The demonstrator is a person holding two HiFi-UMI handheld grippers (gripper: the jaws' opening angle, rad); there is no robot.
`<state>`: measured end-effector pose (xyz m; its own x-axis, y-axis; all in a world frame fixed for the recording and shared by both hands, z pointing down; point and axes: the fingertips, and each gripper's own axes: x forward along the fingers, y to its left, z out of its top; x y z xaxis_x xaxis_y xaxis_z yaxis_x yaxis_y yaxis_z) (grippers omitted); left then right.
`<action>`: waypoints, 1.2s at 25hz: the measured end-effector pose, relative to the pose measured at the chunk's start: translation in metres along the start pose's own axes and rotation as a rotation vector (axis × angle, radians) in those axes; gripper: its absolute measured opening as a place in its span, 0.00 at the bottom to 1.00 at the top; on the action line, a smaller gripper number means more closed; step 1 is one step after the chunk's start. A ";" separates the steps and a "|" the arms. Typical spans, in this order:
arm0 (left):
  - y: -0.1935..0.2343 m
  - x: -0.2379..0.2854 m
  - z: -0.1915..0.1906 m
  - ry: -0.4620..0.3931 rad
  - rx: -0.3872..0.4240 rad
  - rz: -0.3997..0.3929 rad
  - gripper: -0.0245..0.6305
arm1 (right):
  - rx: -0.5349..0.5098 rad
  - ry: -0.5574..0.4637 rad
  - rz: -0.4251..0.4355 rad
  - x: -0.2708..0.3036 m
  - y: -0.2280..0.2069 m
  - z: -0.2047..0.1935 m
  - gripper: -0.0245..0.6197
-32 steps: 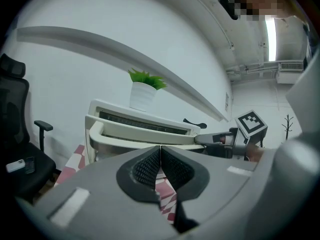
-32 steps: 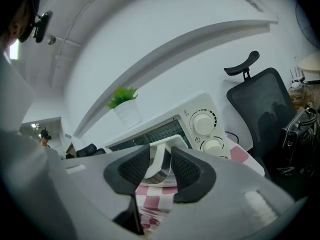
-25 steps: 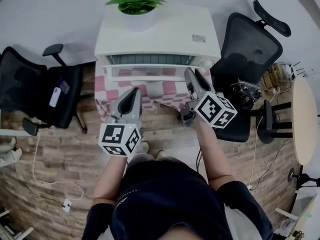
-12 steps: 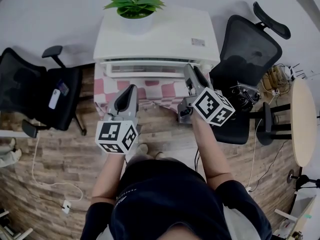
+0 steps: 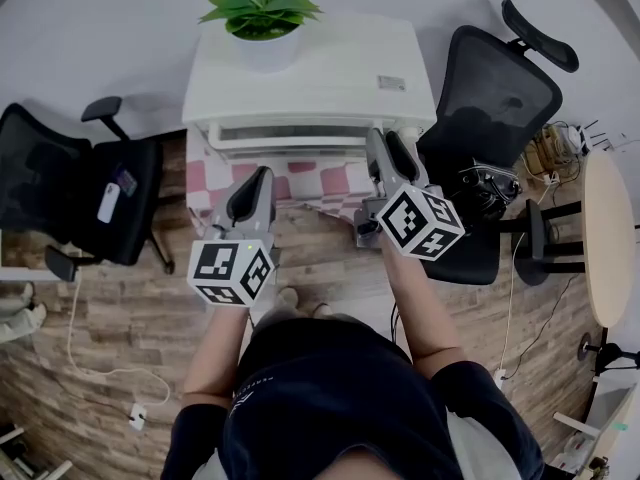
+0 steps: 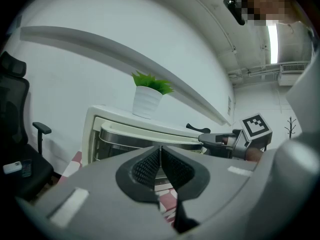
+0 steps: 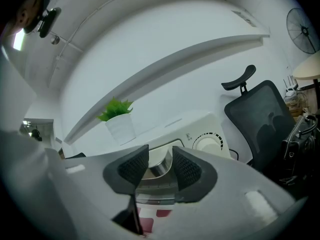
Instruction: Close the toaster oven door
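The white toaster oven (image 5: 310, 68) stands on a checked cloth (image 5: 320, 180) with a potted plant (image 5: 262, 8) on top. Its glass door (image 5: 300, 133) stands nearly upright against the front; I cannot tell whether it is fully seated. My right gripper (image 5: 385, 150) is at the right end of the door front. Its jaws have just been opening and are apart, with nothing pressed between the pads. The door's metal handle (image 7: 159, 166) shows through the gap. My left gripper (image 5: 258, 180) hangs shut and empty a little short of the door, pads (image 6: 150, 161) touching.
A black office chair (image 5: 60, 188) stands left of the oven's table and another (image 5: 495, 98) close on the right, beside my right arm. A round pale table (image 5: 608, 238) is at the far right. The oven's dial (image 7: 206, 143) faces me. Wooden floor lies below.
The oven door has swung up from a tilted, partly open position to nearly upright. My right gripper followed it toward the oven front. The left gripper barely moved.
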<state>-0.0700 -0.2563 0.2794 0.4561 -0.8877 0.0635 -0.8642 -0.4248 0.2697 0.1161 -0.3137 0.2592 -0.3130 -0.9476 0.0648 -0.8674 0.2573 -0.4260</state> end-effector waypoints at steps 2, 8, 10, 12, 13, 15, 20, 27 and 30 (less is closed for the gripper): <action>-0.002 0.000 0.000 0.001 -0.002 -0.005 0.05 | -0.003 0.006 0.008 -0.004 0.002 -0.003 0.26; -0.007 -0.001 0.001 -0.003 -0.043 -0.026 0.04 | -0.038 0.031 0.033 -0.017 0.009 -0.012 0.24; -0.010 -0.002 0.002 -0.006 -0.054 -0.038 0.04 | -0.054 0.039 0.043 -0.022 0.013 -0.015 0.22; -0.012 -0.003 0.002 -0.002 -0.052 -0.041 0.04 | -0.071 0.045 0.050 -0.028 0.015 -0.018 0.18; -0.012 -0.004 0.002 0.001 -0.048 -0.041 0.04 | -0.079 0.047 0.052 -0.030 0.015 -0.020 0.17; -0.013 -0.007 0.000 0.004 -0.044 -0.042 0.04 | -0.087 0.054 0.054 -0.036 0.016 -0.024 0.16; -0.013 -0.014 -0.003 0.015 -0.034 -0.033 0.06 | -0.103 0.075 0.061 -0.050 0.017 -0.032 0.12; -0.014 -0.021 -0.008 0.032 -0.024 -0.024 0.06 | -0.117 0.090 0.058 -0.061 0.015 -0.041 0.04; -0.011 -0.024 -0.010 0.038 -0.024 -0.014 0.06 | -0.118 0.106 0.062 -0.064 0.015 -0.046 0.04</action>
<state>-0.0690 -0.2284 0.2844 0.4762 -0.8741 0.0957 -0.8526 -0.4323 0.2935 0.1053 -0.2409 0.2903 -0.4012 -0.9054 0.1387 -0.8825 0.3415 -0.3234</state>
